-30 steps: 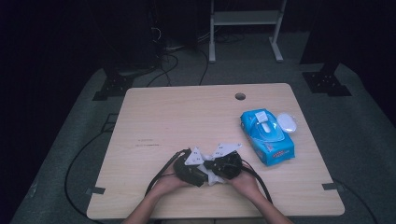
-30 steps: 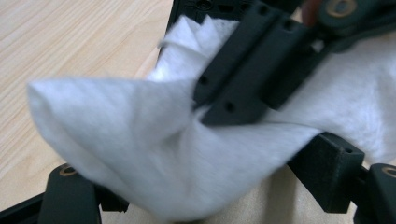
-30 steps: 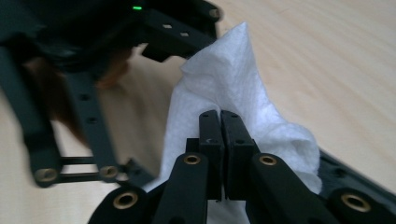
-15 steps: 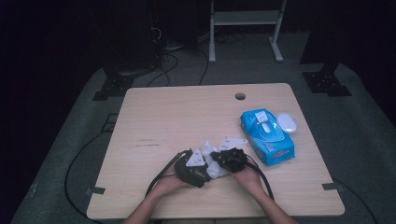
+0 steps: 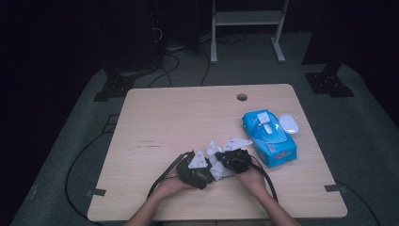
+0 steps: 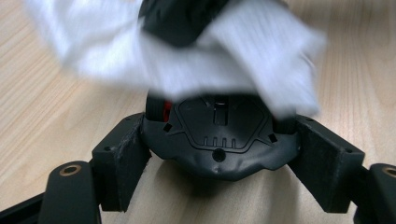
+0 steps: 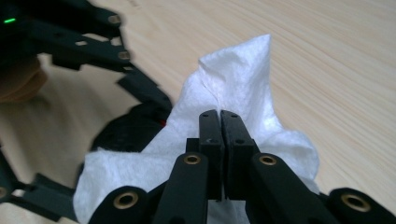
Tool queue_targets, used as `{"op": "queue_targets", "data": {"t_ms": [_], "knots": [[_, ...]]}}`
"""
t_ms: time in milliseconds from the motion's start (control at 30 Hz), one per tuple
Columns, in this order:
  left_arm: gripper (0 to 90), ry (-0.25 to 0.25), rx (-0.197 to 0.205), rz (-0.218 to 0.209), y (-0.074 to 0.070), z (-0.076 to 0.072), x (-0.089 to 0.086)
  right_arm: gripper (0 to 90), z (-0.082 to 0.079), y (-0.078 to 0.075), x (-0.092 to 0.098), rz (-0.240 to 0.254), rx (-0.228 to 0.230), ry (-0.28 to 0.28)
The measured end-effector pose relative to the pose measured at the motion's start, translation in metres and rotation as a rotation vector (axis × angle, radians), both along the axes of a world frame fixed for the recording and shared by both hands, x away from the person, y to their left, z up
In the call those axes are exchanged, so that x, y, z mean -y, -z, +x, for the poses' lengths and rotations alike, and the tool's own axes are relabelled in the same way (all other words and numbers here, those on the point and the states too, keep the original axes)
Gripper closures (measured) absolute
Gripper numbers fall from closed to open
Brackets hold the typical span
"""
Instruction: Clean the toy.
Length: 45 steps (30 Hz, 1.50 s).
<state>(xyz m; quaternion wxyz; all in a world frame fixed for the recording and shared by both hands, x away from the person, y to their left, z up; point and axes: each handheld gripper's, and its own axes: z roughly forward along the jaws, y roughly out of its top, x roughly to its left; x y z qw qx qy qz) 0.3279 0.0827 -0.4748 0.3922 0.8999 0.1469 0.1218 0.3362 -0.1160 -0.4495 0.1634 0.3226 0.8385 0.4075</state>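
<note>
A small black plastic object [image 6: 219, 140] sits between the jaws of my left gripper [image 6: 222, 154], its moulded underside turned to the left gripper view; both pads press on its sides. A white wipe [image 7: 238, 70] is draped over its far part. My right gripper [image 7: 219, 116] is shut on that wipe, the cloth bunched around its closed tips. In the high view the left gripper [image 5: 195, 169] and the right gripper [image 5: 231, 160] meet near the table's front middle, with the wipe [image 5: 215, 165] between them.
A blue pack of wipes [image 5: 269, 136] lies right of the hands, with a white oval thing [image 5: 289, 123] beside it. The wooden table [image 5: 179, 117] has a cable hole [image 5: 242, 97] at the back. Cables trail off the front edge.
My right gripper has shifted a little rightward and away from the person with the wipe, which now shows more between the grippers. The left hand has kept still.
</note>
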Motion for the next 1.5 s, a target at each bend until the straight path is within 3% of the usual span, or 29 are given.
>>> {"op": "queue_targets", "data": {"t_ms": [100,200,300,367,433,600,700,767,900,967,1100,1167,1267,1367,1500], "knots": [[23.6,0.003,0.005,0.006,0.0,0.0,0.001,87.5,0.0,0.001,0.004,0.025,-0.006,0.022],[23.6,0.005,0.013,0.019,0.0,-0.001,0.002,87.3,-0.005,0.004,-0.01,0.062,-0.041,-0.074],[23.6,0.007,0.026,0.037,0.001,-0.002,0.001,87.3,-0.011,0.004,-0.023,0.001,0.006,-0.1],[23.7,0.005,0.019,0.023,0.0,-0.001,0.001,87.4,-0.007,0.002,-0.016,0.013,-0.001,-0.075],[23.6,0.007,0.013,0.017,0.0,0.0,0.0,87.4,-0.003,0.0,-0.003,-0.009,0.015,-0.019],[23.6,0.007,0.005,0.01,0.0,0.001,-0.001,87.4,0.005,0.0,0.029,0.023,-0.01,0.075],[23.6,0.006,0.015,0.018,0.0,0.0,0.0,87.4,0.001,0.0,0.026,0.01,0.002,0.077],[23.6,0.004,0.018,0.019,0.0,0.001,0.0,87.4,-0.002,0.001,0.018,0.028,-0.012,0.036],[23.6,0.0,0.024,0.023,0.0,0.001,-0.002,87.3,-0.005,0.001,0.01,-0.012,0.022,-0.007],[23.6,-0.002,0.018,0.023,0.0,0.001,-0.003,87.4,-0.003,0.0,0.017,-0.021,0.034,0.025],[23.6,-0.003,0.014,0.016,0.0,0.002,-0.004,87.4,0.001,0.0,0.038,-0.003,0.015,0.101],[23.6,-0.001,0.022,0.024,0.0,0.002,-0.004,87.4,0.0,0.0,0.04,0.01,0.009,0.1],[23.6,-0.009,0.031,0.03,0.0,0.002,-0.006,87.3,-0.005,0.001,0.031,0.025,-0.003,0.037],[23.6,-0.02,0.028,0.029,0.0,0.003,-0.009,87.3,-0.009,0.002,0.022,-0.009,0.01,0.003],[23.6,-0.03,0.02,0.023,0.0,0.004,-0.012,87.4,-0.003,0.001,0.035,-0.003,0.002,0.051]]}}
